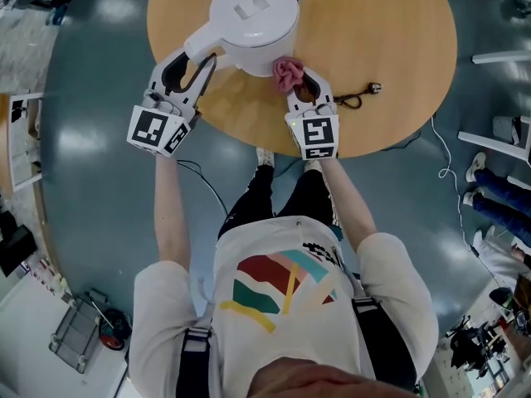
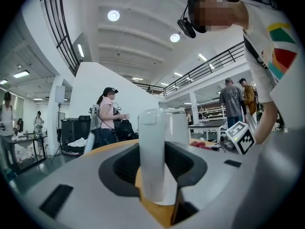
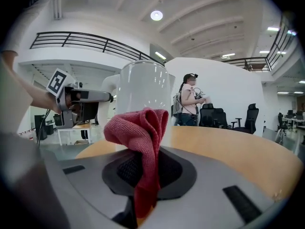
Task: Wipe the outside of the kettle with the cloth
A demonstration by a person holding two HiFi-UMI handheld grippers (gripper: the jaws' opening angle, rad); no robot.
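Left gripper's (image 1: pixel 196 66) jaws clench the kettle's (image 1: pixel 253 19) handle (image 2: pixel 152 151); right gripper (image 1: pixel 307 88) grips the cloth (image 1: pixel 288 73) at the kettle's near side. We're mid-wipe, we reckon: next, sweep around.

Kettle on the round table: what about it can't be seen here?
Head view: the kettle's base and lower sides, hidden under its own lid.
Left gripper view: most of its body, behind its handle.
Right gripper view: its lower front, behind the cloth.
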